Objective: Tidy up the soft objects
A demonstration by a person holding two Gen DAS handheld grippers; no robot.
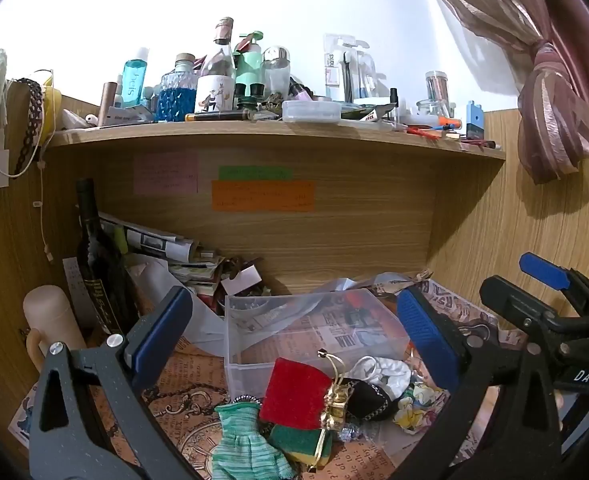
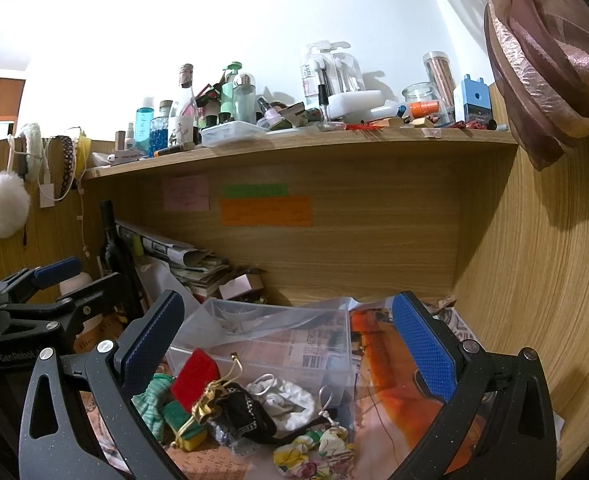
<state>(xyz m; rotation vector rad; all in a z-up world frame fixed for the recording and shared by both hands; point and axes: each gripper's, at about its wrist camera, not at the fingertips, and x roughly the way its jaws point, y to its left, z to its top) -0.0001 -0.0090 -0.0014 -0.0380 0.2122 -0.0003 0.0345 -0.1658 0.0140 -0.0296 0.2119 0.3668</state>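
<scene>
A pile of soft things lies on the desk in front of a clear plastic box. It holds a red velvet pouch, a green striped glove, a green and yellow sponge, a black pouch, a white cloth and a floral cloth. My left gripper is open and empty above the pile. My right gripper is open and empty above the box and pile.
A wooden shelf crowded with bottles runs above. A dark wine bottle and stacked papers stand at the back left. A beige cup stands at left. A curtain hangs at right.
</scene>
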